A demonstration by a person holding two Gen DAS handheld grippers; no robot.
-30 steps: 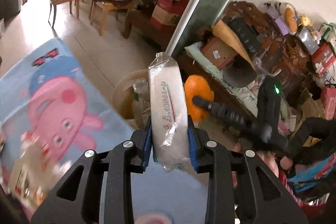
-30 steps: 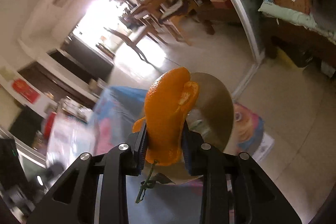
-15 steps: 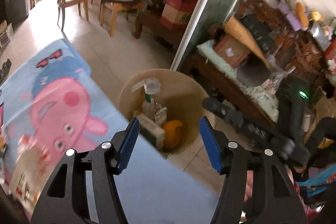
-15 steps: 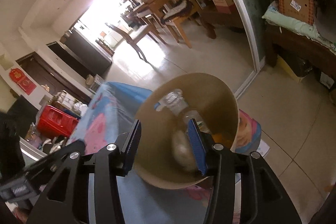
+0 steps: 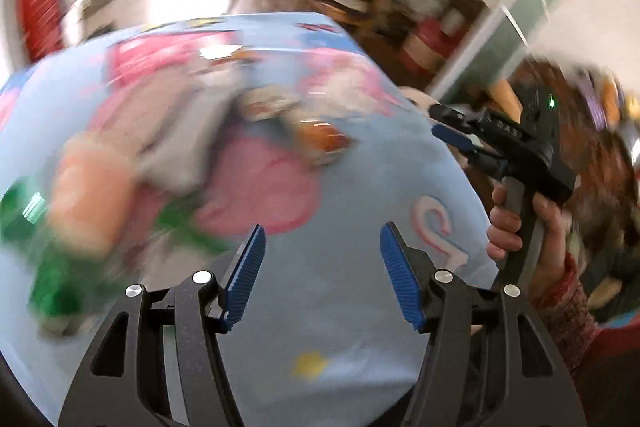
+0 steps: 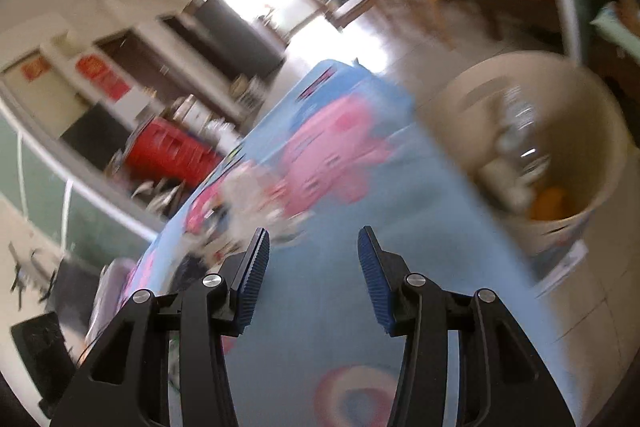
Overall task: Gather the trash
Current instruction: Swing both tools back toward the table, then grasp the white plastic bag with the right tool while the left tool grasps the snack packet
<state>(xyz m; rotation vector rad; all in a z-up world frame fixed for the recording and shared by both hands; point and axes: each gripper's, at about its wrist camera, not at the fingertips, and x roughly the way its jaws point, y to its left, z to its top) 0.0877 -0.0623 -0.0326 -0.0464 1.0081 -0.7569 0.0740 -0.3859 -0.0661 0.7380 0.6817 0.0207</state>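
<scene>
Left wrist view: my left gripper (image 5: 322, 273) hangs above the counter (image 5: 360, 307), which is covered in a light-blue cartoon cloth; its jaws stand wide apart with nothing between them. Blurred trash (image 5: 280, 115) lies scattered on the cloth ahead, with a green item (image 5: 52, 291) at the far left; motion blur hides what each piece is. At the right edge my right hand (image 5: 532, 227) grips the handle of the other tool.

Right wrist view: my right gripper (image 6: 312, 271) is over the same counter (image 6: 400, 247), jaws parted wide and empty. The beige bin (image 6: 596, 195) stands just beside the counter's edge, upper right; inside it show a clear bottle (image 6: 516, 123) and an orange peel (image 6: 550, 203). A blurred litter cluster (image 6: 248, 203) sits on the cloth ahead.
</scene>
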